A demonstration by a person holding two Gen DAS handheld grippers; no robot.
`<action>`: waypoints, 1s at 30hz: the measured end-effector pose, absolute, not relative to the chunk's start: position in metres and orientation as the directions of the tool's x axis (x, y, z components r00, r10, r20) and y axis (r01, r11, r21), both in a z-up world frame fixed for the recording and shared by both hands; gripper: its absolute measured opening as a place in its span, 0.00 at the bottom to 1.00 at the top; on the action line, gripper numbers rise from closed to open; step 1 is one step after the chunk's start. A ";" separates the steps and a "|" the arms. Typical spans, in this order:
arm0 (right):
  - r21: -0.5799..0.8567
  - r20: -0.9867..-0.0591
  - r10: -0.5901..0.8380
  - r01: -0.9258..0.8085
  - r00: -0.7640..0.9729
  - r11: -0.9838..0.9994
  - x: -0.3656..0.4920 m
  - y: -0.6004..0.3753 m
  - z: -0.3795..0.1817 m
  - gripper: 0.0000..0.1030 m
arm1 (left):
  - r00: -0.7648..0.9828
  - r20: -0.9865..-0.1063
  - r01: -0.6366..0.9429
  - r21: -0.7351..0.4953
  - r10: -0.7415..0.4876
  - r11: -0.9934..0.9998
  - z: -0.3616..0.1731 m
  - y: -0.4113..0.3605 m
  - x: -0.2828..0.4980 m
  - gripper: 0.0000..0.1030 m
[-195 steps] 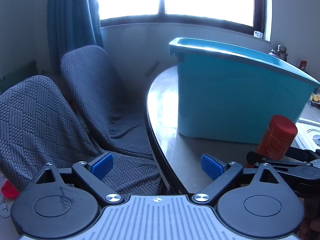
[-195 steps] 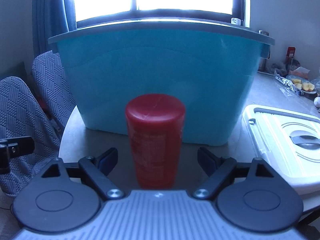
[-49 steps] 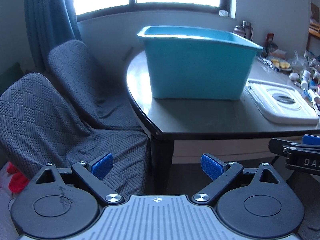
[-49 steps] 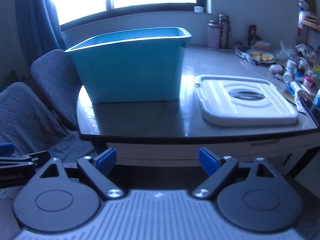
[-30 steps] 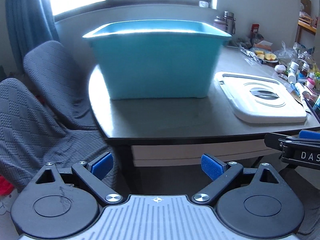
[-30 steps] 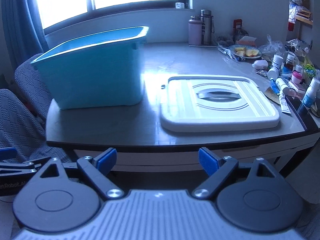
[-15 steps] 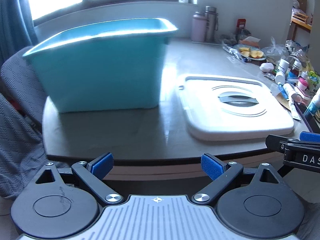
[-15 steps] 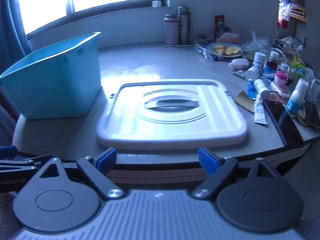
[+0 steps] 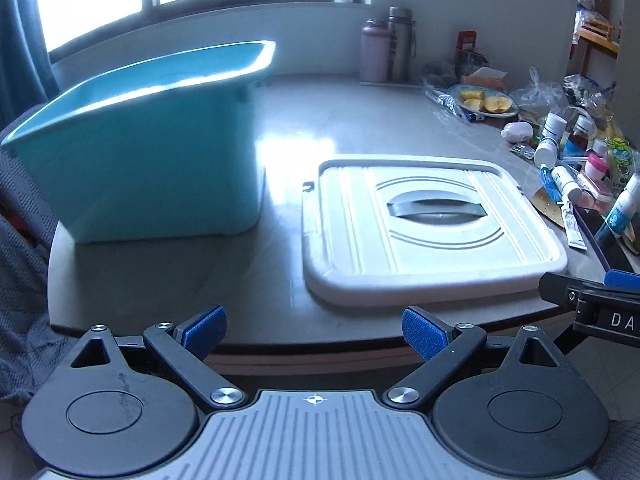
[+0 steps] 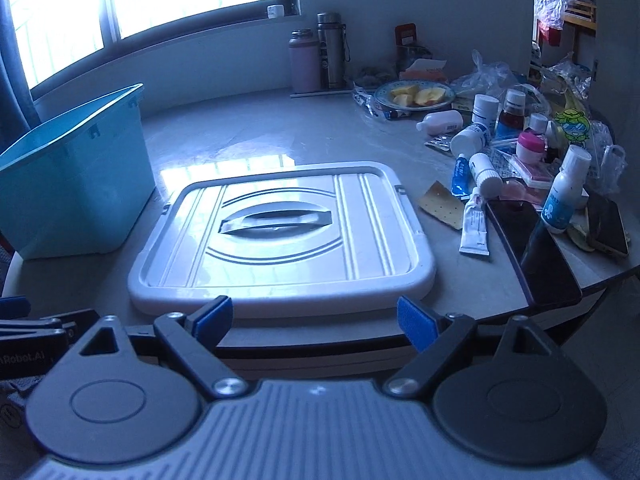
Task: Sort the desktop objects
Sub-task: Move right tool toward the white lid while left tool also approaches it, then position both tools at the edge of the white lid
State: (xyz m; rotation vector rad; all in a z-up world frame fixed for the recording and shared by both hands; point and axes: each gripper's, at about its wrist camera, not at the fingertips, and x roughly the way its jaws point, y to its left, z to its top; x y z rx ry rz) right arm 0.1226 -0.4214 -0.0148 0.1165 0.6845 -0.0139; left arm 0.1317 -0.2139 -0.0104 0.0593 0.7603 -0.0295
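Note:
A teal plastic bin (image 9: 152,148) (image 10: 76,184) stands on the left of the grey table (image 9: 352,120), with its white lid (image 9: 424,228) (image 10: 284,232) lying flat beside it. On the table's right lie several small bottles and tubes (image 10: 480,172), among them a white-and-blue bottle (image 10: 564,192) and a tube (image 10: 474,224). My left gripper (image 9: 314,332) hangs open and empty before the table's front edge, left of the lid. Open and empty too, my right gripper (image 10: 314,320) faces the lid's near edge, and its side shows in the left wrist view (image 9: 596,304).
Two dark phones (image 10: 532,248) lie at the right front edge. A plate of cut fruit (image 10: 416,96), two flasks (image 10: 320,56) and plastic bags (image 10: 488,76) crowd the far right. A grey-covered chair (image 9: 20,280) stands left of the table.
Both grippers have moved right along the table's front edge; the bin has slid toward the left of both views and the lid and bottles have come into the middle. Jaws unchanged.

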 end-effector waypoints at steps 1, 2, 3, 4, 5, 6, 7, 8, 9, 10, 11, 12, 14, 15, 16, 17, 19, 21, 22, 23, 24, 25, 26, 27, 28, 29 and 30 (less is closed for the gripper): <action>0.107 -0.634 0.027 0.053 0.772 0.993 0.125 -0.424 -0.015 0.87 | 0.723 -0.691 0.051 0.043 -0.007 0.998 -0.010 -0.216 0.135 0.93; 0.111 -0.638 0.028 0.055 0.770 0.992 0.127 -0.427 -0.016 0.87 | 0.721 -0.693 0.054 0.043 -0.009 0.998 -0.010 -0.218 0.138 0.93; 0.114 -0.641 0.030 0.056 0.767 0.992 0.129 -0.429 -0.016 0.87 | 0.720 -0.694 0.057 0.042 -0.012 0.997 -0.010 -0.221 0.141 0.93; 0.115 -0.644 0.032 0.055 0.764 0.992 0.132 -0.430 -0.017 0.87 | 0.717 -0.697 0.059 0.042 -0.013 0.997 -0.011 -0.222 0.145 0.93; 0.115 -0.648 0.033 0.055 0.761 0.992 0.135 -0.433 -0.019 0.87 | 0.713 -0.701 0.062 0.042 -0.014 0.997 -0.012 -0.222 0.148 0.93; 0.116 -0.651 0.033 0.057 0.758 0.992 0.138 -0.435 -0.020 0.87 | 0.710 -0.704 0.064 0.043 -0.015 0.997 -0.012 -0.223 0.152 0.93; 0.118 -0.656 0.031 0.062 0.754 0.991 0.142 -0.437 -0.021 0.87 | 0.706 -0.708 0.065 0.042 -0.017 0.997 -0.013 -0.224 0.156 0.93; 0.120 -0.661 0.029 0.068 0.750 0.990 0.146 -0.438 -0.023 0.87 | 0.703 -0.711 0.065 0.037 -0.020 0.997 -0.014 -0.224 0.161 0.93; 0.123 -0.666 0.029 0.072 0.746 0.990 0.150 -0.440 -0.024 0.87 | 0.699 -0.715 0.065 0.031 -0.023 0.997 -0.014 -0.224 0.166 0.93; 0.127 -0.668 0.031 0.073 0.743 0.989 0.154 -0.441 -0.024 0.87 | 0.695 -0.719 0.065 0.025 -0.027 0.998 -0.015 -0.223 0.171 0.93; 0.129 -0.670 0.034 0.072 0.742 0.989 0.159 -0.443 -0.025 0.87 | 0.692 -0.721 0.063 0.018 -0.031 0.998 -0.015 -0.223 0.176 0.93; 0.129 -0.671 0.036 0.068 0.741 0.989 0.163 -0.443 -0.025 0.87 | 0.690 -0.723 0.060 0.011 -0.034 0.998 -0.017 -0.222 0.182 0.93; 0.128 -0.680 0.037 0.068 0.732 0.989 0.175 -0.446 -0.026 0.87 | 0.679 -0.733 0.049 0.000 -0.034 0.999 -0.019 -0.222 0.196 0.93; 0.128 -0.687 0.038 0.069 0.726 0.989 0.181 -0.448 -0.027 0.87 | 0.672 -0.740 0.040 -0.007 -0.032 0.999 -0.020 -0.223 0.204 0.93; 0.126 -0.693 0.039 0.068 0.719 0.990 0.187 -0.450 -0.027 0.87 | 0.664 -0.747 0.030 -0.016 -0.032 0.999 -0.023 -0.224 0.213 0.93; 0.123 -0.701 0.039 0.067 0.712 0.990 0.194 -0.453 -0.028 0.87 | 0.657 -0.753 0.021 -0.028 -0.035 0.999 -0.024 -0.225 0.221 0.93; 0.109 -0.713 0.030 0.069 0.701 0.992 0.209 -0.458 -0.031 0.87 | 0.642 -0.765 0.007 -0.052 -0.044 0.999 -0.028 -0.226 0.235 0.93; 0.094 -0.728 0.021 0.069 0.686 0.993 0.223 -0.462 -0.032 0.87 | 0.625 -0.780 -0.007 -0.057 -0.040 0.998 -0.032 -0.229 0.251 0.93; 0.089 -0.736 0.022 0.065 0.676 0.994 0.230 -0.463 -0.033 0.87 | 0.614 -0.788 -0.014 -0.056 -0.035 0.998 -0.035 -0.230 0.259 0.93; 0.084 -0.745 0.026 0.055 0.666 0.995 0.237 -0.465 -0.035 0.87 | 0.604 -0.797 -0.021 -0.055 -0.031 0.998 -0.038 -0.231 0.266 0.93; 0.076 -0.754 0.028 0.045 0.656 0.996 0.245 -0.466 -0.038 0.87 | 0.595 -0.804 -0.027 -0.053 -0.026 0.998 -0.040 -0.233 0.273 0.93; 0.066 -0.764 0.027 0.037 0.644 0.997 0.251 -0.466 -0.041 0.87 | 0.585 -0.811 -0.032 -0.050 -0.022 0.998 -0.043 -0.234 0.280 0.93; 0.054 -0.775 0.020 0.034 0.632 0.998 0.258 -0.468 -0.044 0.87 | 0.576 -0.817 -0.035 -0.046 -0.017 0.998 -0.045 -0.235 0.286 0.93; 0.047 -0.783 0.015 0.035 0.622 0.998 0.264 -0.470 -0.046 0.87 | 0.568 -0.823 -0.039 -0.042 -0.012 0.998 -0.046 -0.236 0.293 0.93; 0.051 -0.788 0.017 0.036 0.616 0.998 0.269 -0.472 -0.048 0.87 | 0.560 -0.828 -0.043 -0.038 -0.007 0.998 -0.048 -0.237 0.299 0.93; 0.055 -0.792 0.020 0.039 0.610 0.998 0.273 -0.475 -0.050 0.87 | 0.552 -0.834 -0.047 -0.035 -0.003 0.998 -0.050 -0.239 0.305 0.93; 0.054 -0.798 0.017 0.044 0.602 0.998 0.278 -0.477 -0.052 0.87 | 0.543 -0.840 -0.050 -0.033 -0.001 0.998 -0.053 -0.240 0.310 0.93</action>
